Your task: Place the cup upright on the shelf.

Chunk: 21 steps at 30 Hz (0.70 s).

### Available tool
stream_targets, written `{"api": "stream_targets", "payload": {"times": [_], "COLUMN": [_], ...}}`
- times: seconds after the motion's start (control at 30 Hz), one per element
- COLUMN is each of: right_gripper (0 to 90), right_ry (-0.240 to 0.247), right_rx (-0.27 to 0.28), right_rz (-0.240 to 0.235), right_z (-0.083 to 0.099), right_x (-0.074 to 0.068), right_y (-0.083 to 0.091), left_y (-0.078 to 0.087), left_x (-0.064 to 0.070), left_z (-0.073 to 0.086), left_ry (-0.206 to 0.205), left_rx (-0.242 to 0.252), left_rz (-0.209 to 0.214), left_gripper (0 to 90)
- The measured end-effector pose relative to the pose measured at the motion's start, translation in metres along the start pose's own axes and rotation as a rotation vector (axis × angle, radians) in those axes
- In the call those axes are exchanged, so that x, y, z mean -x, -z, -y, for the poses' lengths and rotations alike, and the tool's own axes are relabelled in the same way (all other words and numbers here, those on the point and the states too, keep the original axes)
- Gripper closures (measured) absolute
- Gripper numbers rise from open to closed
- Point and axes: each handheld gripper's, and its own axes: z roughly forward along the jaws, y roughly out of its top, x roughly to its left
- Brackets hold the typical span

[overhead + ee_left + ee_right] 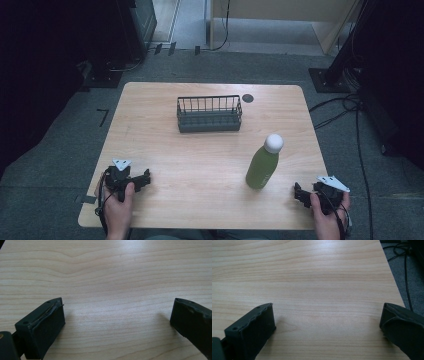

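Note:
A green bottle (262, 167) with a white round cap (273, 143) stands upright on the right half of the wooden table (200, 165). A dark wire basket (209, 114) sits at the middle back and looks empty. My left gripper (144, 179) rests near the front left corner, held by a hand, well away from both. My right gripper (300, 193) rests near the front right corner, a short way right of the bottle's base. In the left gripper view the left gripper (117, 312) is open over bare wood. In the right gripper view the right gripper (327, 315) is open too, near the table's edge.
A small dark round disc (248, 98) lies on the table just right of the basket. Cables (350, 107) trail over the grey floor to the right of the table. Dark equipment stands (330, 75) sit beyond the far edge.

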Motion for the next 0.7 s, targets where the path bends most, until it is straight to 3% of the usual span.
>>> {"api": "stream_targets", "payload": {"times": [0.1, 0.27, 0.4, 0.7], "right_gripper": [0.0, 0.0, 2.0, 2.7], "right_ry": [0.013, -0.021, -0.024, 0.012], "right_rx": [-0.001, 0.018, 0.021, 0.03], "right_rz": [-0.014, -0.075, -0.072, -0.119], "right_z": [0.0, 0.001, 0.0, -0.005], "right_x": [0.0, 0.0, -0.002, -0.023], "right_y": [0.0, 0.003, 0.006, 0.015], "left_y": [0.0, 0.0, 0.0, 0.0], "left_x": [0.0, 0.0, 0.0, 0.0], "left_z": [0.0, 0.0, 0.0, 0.0], "left_ry": [0.0, -0.001, -0.001, -0.001], "left_rx": [0.0, 0.0, 0.0, 0.0], "left_rz": [0.0, 0.0, 0.0, 0.0], "left_gripper": [0.0, 0.0, 0.0, 0.0]}}
